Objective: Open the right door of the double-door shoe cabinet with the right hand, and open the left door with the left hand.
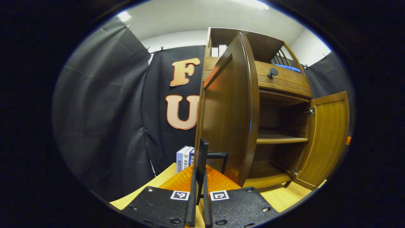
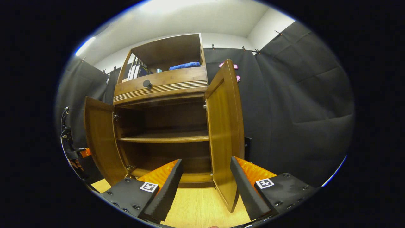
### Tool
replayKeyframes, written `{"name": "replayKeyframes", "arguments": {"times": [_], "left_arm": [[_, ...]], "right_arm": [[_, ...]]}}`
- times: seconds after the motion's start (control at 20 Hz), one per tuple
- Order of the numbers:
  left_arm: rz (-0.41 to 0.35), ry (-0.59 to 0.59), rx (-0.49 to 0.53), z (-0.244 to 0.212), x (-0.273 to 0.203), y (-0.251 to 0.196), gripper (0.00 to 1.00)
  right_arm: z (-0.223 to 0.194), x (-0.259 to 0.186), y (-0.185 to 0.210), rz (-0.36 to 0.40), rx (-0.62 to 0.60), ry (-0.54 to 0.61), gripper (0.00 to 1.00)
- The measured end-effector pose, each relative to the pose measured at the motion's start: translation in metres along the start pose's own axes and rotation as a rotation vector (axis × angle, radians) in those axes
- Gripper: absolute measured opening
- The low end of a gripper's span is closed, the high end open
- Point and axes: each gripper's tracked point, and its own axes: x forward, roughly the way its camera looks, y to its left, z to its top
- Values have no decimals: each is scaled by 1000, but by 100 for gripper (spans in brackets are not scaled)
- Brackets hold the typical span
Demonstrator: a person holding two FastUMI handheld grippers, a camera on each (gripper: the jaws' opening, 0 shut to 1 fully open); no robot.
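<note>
Left gripper [image 1: 198, 177] pinches left door's handle [image 1: 202, 158].

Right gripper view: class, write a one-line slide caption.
Open claw straddles the right door's lower edge; the left door is open too, baring the cabinet's shelf.

Left gripper [image 1: 198, 190]: two black blocks at its base, each with round screw heads along the edges and one small square black-and-white marker [image 1: 179, 195] near the inner corner. Ridged panels on the sloping faces ahead of the blocks. Right gripper [image 2: 205, 177]: same black blocks with screws, one square marker [image 2: 149, 186] on each, ribbed pads [image 2: 167, 183] with fine grooves on the inner faces.
</note>
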Motion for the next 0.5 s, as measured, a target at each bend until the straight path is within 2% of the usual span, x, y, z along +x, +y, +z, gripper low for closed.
{"name": "replayKeyframes", "arguments": {"times": [0.1,0.2,0.25,0.3,0.4,0.5], "left_arm": [[-44,-4,1,1,-2,15,10],[-80,-2,-16,2,-1,37,9],[-101,2,-23,2,-1,47,8],[-129,2,-12,3,0,52,9],[-181,4,21,4,0,58,10],[-196,10,55,3,-1,69,10]], "right_arm": [[0,4,6,5,-5,7,97],[-2,4,12,17,-12,15,97],[-3,5,14,19,-17,21,100],[-4,8,15,20,-21,26,97],[-5,10,18,25,-24,35,97],[-5,12,23,38,-26,39,97]]}}
